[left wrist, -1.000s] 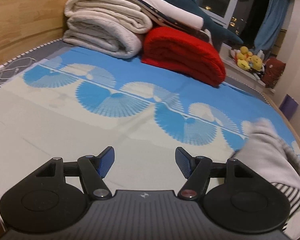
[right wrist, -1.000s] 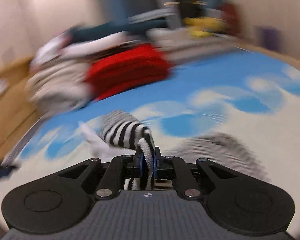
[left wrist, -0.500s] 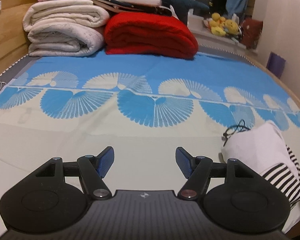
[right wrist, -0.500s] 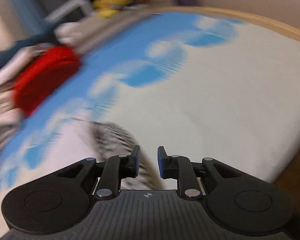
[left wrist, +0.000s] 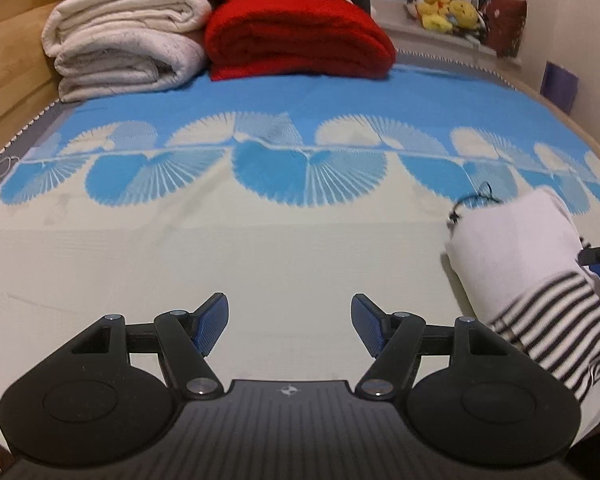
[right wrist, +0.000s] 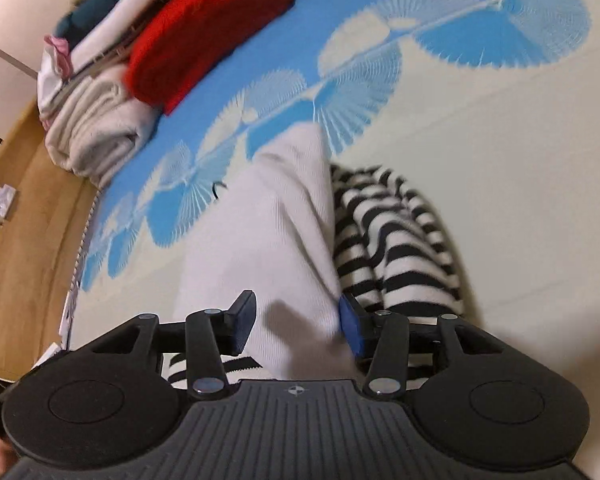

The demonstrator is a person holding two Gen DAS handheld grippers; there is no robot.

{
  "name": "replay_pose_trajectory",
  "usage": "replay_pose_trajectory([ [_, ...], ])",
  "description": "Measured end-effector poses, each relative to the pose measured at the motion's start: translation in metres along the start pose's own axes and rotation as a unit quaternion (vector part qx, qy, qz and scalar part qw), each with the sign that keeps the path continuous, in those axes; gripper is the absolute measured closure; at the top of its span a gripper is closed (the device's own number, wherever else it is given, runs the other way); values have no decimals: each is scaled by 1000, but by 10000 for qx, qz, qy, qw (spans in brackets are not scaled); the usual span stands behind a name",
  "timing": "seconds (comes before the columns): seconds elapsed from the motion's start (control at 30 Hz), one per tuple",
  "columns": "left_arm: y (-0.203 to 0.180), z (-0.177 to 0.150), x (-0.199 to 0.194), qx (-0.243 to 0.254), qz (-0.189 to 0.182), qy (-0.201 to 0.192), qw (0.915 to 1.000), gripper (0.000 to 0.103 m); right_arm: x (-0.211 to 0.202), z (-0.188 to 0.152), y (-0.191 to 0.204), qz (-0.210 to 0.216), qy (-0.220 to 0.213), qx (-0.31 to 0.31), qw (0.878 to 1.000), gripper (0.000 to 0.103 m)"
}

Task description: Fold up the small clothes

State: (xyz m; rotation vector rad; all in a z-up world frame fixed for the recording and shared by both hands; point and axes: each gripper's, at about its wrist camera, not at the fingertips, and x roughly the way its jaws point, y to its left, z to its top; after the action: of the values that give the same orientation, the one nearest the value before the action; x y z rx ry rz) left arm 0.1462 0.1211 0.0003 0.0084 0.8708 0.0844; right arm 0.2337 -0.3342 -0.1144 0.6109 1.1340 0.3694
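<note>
Striped black-and-white fabric and a white ribbed garment lie bunched on the blue-and-cream bedspread, at its near right. A second ago the right gripper pinched the stripes; now its jaws are opening astride the white cloth. Left gripper hovers open, empty. Folded red blanket and cream quilts sit far back.
</note>
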Motion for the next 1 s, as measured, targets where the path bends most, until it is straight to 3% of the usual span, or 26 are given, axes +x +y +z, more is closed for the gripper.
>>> replay_pose_trajectory([
  [0.03,-7,-3,2,-60,-36,64,10000,30,1,0,5,-71,63,-176,9998,60],
  [0.07,-15,-6,4,-160,-107,142,9997,29,-1,-3,6,-126,58,-292,9995,78],
  [0.1,-25,-8,7,-284,-218,222,9991,28,-2,-3,4,-126,44,-278,9995,88],
  [0.13,-37,-10,9,-365,-336,279,9984,26,-8,-2,-1,-29,16,-143,9999,96],
  [0.17,-51,-11,11,-410,-496,324,9974,24,-16,-1,-6,87,-38,1,10000,98],
  [0.33,-125,-14,18,-513,-1492,576,9858,19,-85,4,-28,878,-864,277,9920,99],
  [0.47,-169,-21,29,-477,-1919,834,9767,19,-103,-4,-58,422,-843,592,9938,99],
  [0.53,-179,-27,39,-437,-1948,949,9753,18,-95,-6,-68,46,-603,625,9962,99],
  [0.67,-186,-47,67,320,-1168,1166,9858,10,-64,-8,-67,-388,-216,286,9986,99],
  [0.77,-171,-39,64,-49,-987,1319,9863,14,-56,-10,-51,-284,-211,-153,9993,98],
  [0.83,-167,-31,48,-165,-1016,1172,9878,19,-57,-9,-43,-134,-290,-271,9991,93],
  [0.9,-165,-28,33,-278,-1345,1020,9852,19,-61,-8,-43,120,-297,-132,9994,91],
  [1.0,-162,-33,22,-355,-1619,1021,9809,19,-66,-11,-50,288,-174,-57,9994,73],
])
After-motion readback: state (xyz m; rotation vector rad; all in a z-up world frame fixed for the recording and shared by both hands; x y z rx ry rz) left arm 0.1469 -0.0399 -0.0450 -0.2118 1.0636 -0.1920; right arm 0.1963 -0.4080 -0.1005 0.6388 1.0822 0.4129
